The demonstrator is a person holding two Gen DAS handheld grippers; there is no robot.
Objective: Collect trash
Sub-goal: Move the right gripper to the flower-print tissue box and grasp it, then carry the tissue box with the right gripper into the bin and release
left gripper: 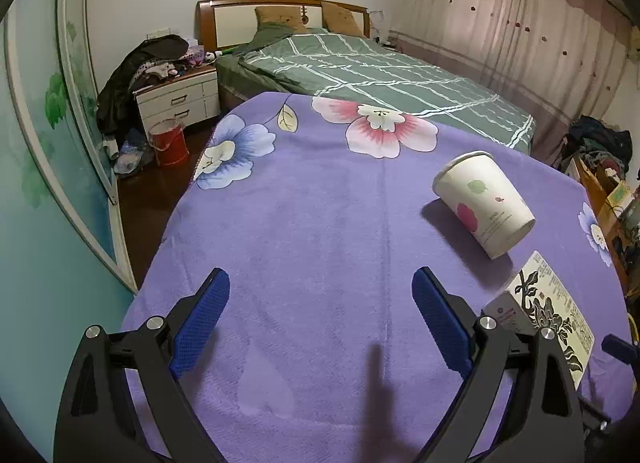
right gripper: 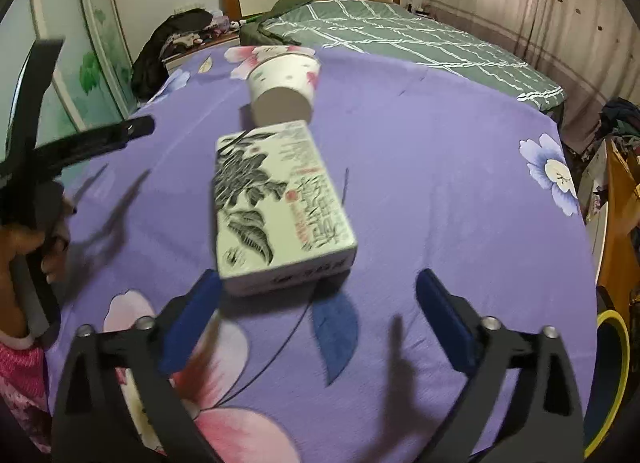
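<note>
A white paper cup (left gripper: 486, 203) with a leaf and pink print lies on its side on the purple floral cloth (left gripper: 320, 203). In the right wrist view the cup (right gripper: 284, 83) shows its base. A white carton box (right gripper: 276, 203) with black flower print lies flat just in front of the cup. My right gripper (right gripper: 320, 279) is open, and the box's near end sits by its left fingertip without touching either pad. My left gripper (left gripper: 320, 279) is open over bare cloth, left of the cup. The box (left gripper: 548, 303) is partly hidden behind its right finger.
A hand (right gripper: 20, 243) holds the left tool's black frame (right gripper: 92, 139) at the table's left side. Beyond the table are a bed with a green quilt (left gripper: 380, 75), a nightstand (left gripper: 180, 97) and a red bucket (left gripper: 168, 141). A yellow-rimmed round thing (right gripper: 614, 383) stands low at the right.
</note>
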